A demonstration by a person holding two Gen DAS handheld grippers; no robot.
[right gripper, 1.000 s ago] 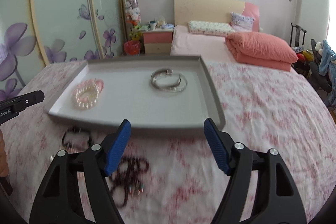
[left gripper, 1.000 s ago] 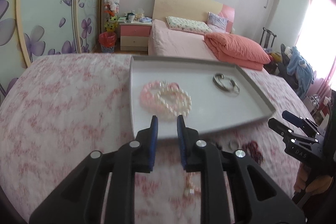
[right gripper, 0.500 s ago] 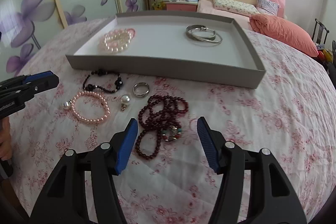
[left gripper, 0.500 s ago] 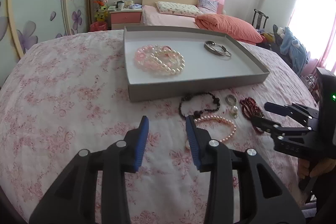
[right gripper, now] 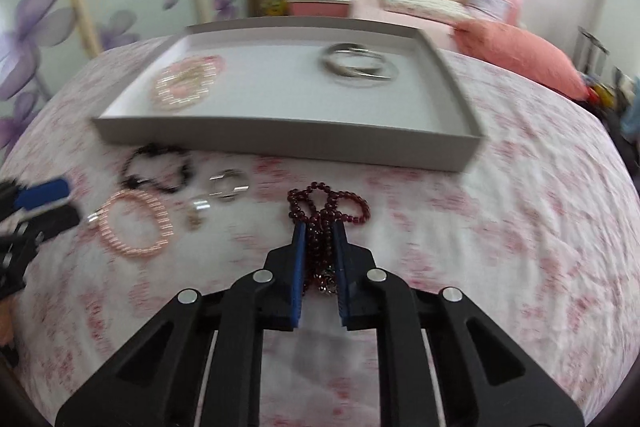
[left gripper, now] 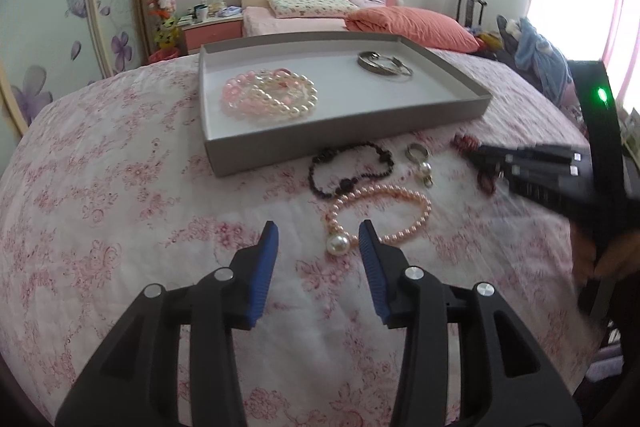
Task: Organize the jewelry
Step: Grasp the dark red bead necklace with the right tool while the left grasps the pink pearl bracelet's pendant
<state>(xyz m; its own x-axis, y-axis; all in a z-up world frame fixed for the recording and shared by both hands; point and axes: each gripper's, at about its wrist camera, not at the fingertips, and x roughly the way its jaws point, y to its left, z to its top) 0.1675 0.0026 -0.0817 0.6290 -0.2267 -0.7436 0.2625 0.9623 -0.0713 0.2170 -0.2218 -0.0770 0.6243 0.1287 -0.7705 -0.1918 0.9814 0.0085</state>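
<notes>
Right gripper [right gripper: 319, 227], jaws pinching the dark red bead strand [right gripper: 328, 205]; left gripper [left gripper: 319, 233] spread, pink pearl bracelet [left gripper: 380, 213] just ahead; tray [right gripper: 280, 139] beyond, apparently grey.

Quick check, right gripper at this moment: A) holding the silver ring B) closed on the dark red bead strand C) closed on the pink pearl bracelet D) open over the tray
B: in the right wrist view the right gripper has its blue pads pinched on the dark red bead strand, while the pink pearl bracelet and silver ring lie apart on the bedspread.
</notes>
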